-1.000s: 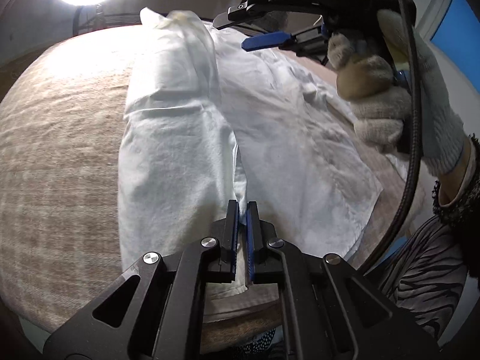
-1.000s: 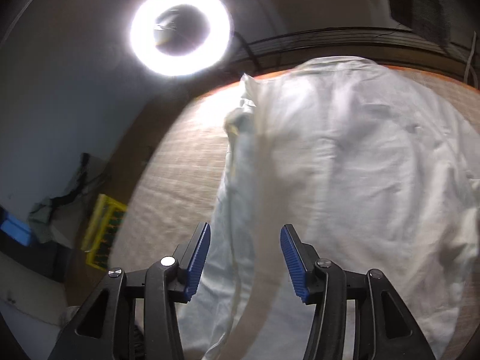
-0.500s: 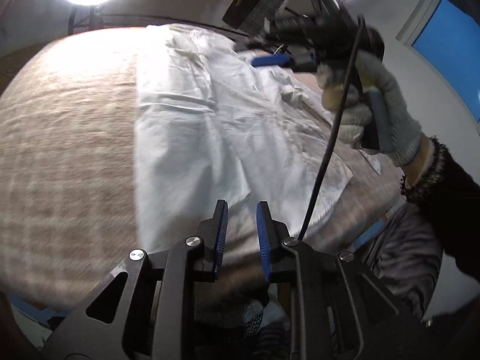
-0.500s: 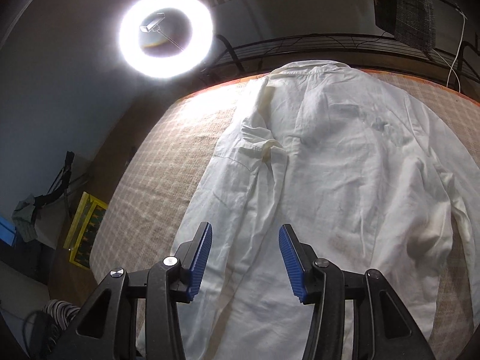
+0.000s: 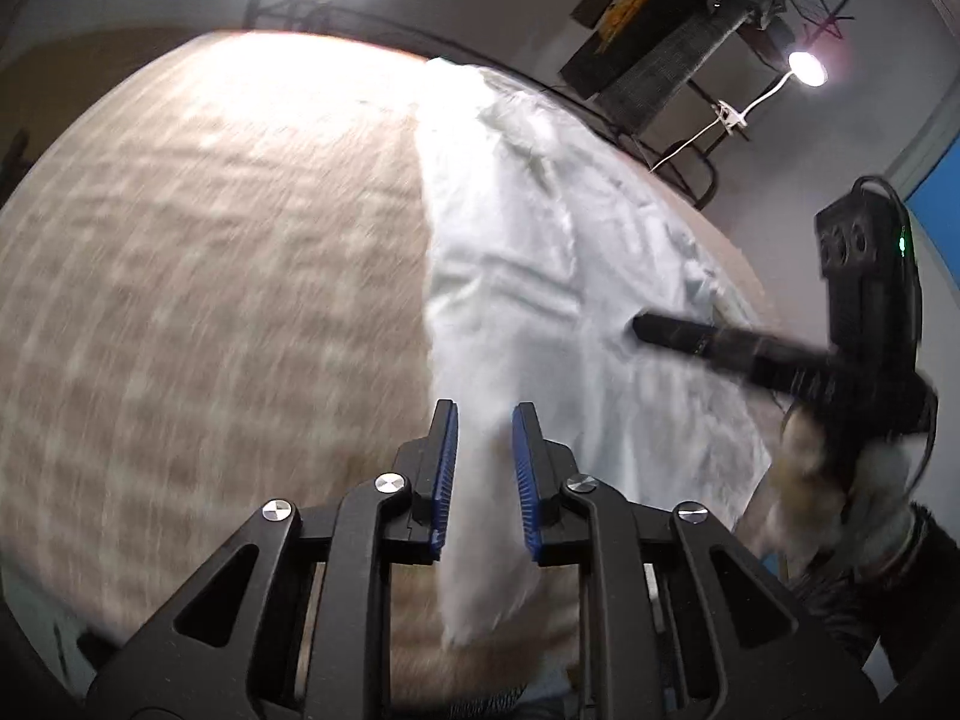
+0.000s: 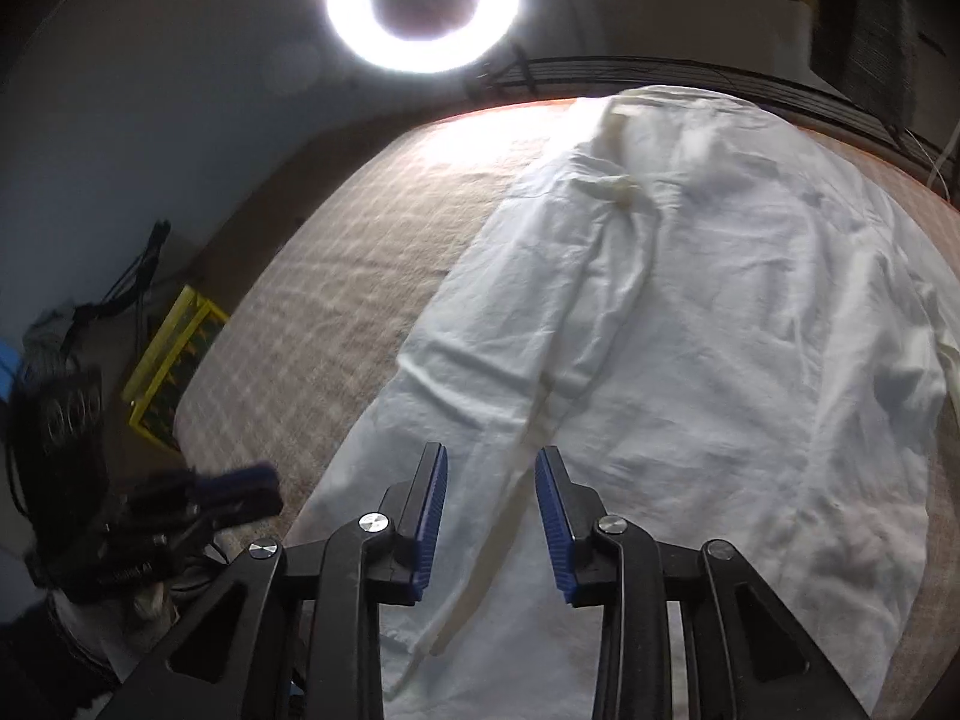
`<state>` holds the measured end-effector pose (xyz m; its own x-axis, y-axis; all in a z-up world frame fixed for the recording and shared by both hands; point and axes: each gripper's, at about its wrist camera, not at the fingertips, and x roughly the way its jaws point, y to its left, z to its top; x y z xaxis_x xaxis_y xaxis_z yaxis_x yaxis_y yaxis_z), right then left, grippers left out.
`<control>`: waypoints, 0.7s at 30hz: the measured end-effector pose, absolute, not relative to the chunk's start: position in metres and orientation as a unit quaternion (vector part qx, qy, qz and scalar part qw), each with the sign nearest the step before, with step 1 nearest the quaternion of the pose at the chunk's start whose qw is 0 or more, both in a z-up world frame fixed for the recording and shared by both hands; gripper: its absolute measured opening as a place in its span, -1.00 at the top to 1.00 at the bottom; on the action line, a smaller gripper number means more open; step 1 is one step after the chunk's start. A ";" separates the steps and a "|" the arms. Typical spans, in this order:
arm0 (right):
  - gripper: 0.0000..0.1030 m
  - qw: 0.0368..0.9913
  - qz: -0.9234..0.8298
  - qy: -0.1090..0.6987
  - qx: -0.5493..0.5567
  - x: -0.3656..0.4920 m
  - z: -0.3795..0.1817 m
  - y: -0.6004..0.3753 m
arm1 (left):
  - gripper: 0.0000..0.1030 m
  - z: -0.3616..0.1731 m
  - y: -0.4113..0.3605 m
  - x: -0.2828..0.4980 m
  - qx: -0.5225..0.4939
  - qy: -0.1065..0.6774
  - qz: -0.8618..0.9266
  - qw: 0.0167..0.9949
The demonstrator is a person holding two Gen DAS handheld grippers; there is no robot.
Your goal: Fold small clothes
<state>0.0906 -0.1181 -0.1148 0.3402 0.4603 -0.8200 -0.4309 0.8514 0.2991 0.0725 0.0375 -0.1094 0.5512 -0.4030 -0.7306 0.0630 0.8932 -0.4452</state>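
- Closing, the right gripper (image 6: 491,522) has jaws parted above the white shirt (image 6: 690,324), pads clear of its cloth.
- Left gripper (image 5: 485,474) stands slightly open over the shirt's near edge.
- Wrinkled shirt lies flat on a checked beige tablecloth (image 5: 210,300), bare leftward.

a white, wrinkled shirt (image 6: 690,312) lies spread flat, collar at the far end, its left side folded inward, a long sleeve running down the fold toward the right jaws. its near hem (image 5: 480,588) lies beneath the left jaws.
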 end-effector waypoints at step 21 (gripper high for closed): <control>0.31 0.808 0.284 0.515 -0.023 0.081 -0.129 -0.108 | 0.69 -0.132 0.023 0.035 -0.048 0.475 -0.143 0.867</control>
<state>0.0805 -0.1079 -0.1285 0.3074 0.4350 -0.8464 -0.4830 0.8376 0.2551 0.0347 0.0229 -0.1320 0.5085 -0.2940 -0.8093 0.2020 0.9544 -0.2198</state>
